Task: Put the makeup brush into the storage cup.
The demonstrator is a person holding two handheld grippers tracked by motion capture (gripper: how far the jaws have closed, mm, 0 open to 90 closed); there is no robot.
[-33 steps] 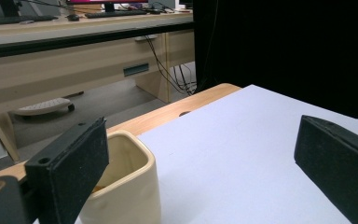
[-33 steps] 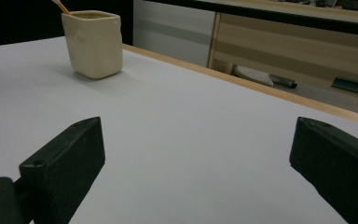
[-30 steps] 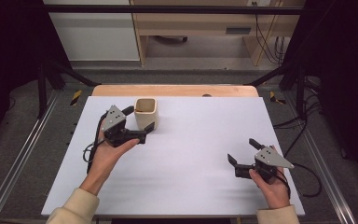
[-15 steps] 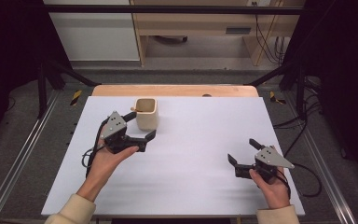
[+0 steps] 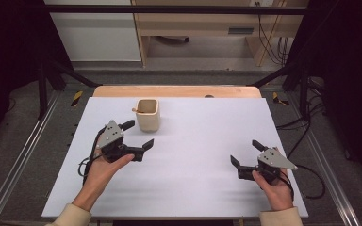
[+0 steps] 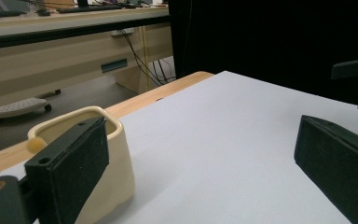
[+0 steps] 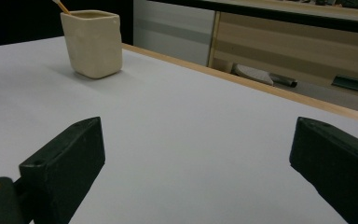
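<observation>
Left gripper (image 5: 138,134) now back from cream cup (image 5: 148,115), stick inside; jaws released.

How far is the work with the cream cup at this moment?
Done: the cup stands upright near the far edge of the table, with a thin stick at its rim. In hand: nothing; the left gripper is open just beside the cup, the right gripper open and far away. Left: any grasp of the cup.

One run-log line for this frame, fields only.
left claw: open, empty, beside cream cup | right claw: open, empty, near right table edge | cup: upright, thin stick inside
</observation>
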